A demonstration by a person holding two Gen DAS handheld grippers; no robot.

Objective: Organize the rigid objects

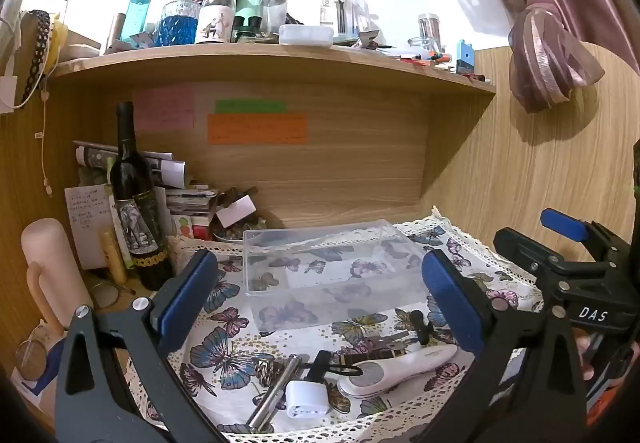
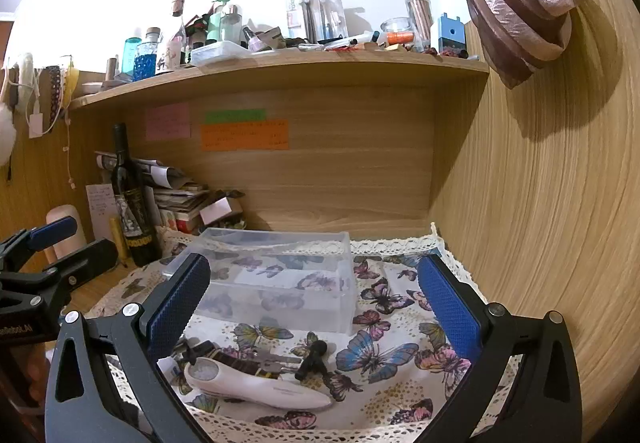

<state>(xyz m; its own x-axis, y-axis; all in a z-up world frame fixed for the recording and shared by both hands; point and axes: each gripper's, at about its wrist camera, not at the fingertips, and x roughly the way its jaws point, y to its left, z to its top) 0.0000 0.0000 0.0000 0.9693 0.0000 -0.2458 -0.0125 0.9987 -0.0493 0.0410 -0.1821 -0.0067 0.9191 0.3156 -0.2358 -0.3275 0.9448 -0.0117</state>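
Observation:
A clear plastic box [image 1: 328,275] [image 2: 276,275] stands empty on a butterfly-print cloth [image 1: 224,323] [image 2: 384,363]. In front of it lie a white handheld device [image 1: 400,367] [image 2: 256,387], a white plug adapter [image 1: 306,399], a metal rod [image 1: 276,391], a small pine cone [image 1: 266,369], a black clip [image 1: 420,327] [image 2: 314,359] and a dark patterned flat piece with keys [image 2: 248,361]. My left gripper [image 1: 320,295] hovers open above these items, nothing between its blue pads. My right gripper [image 2: 316,299] is open too, empty, over the same pile.
A dark wine bottle [image 1: 138,211] [image 2: 132,203], papers and a pale cylinder [image 1: 52,267] crowd the left corner. A wooden shelf [image 1: 280,59] packed with bottles hangs overhead. Wooden panels close the back and right side [image 2: 540,223]. A tied curtain [image 1: 552,51] hangs right.

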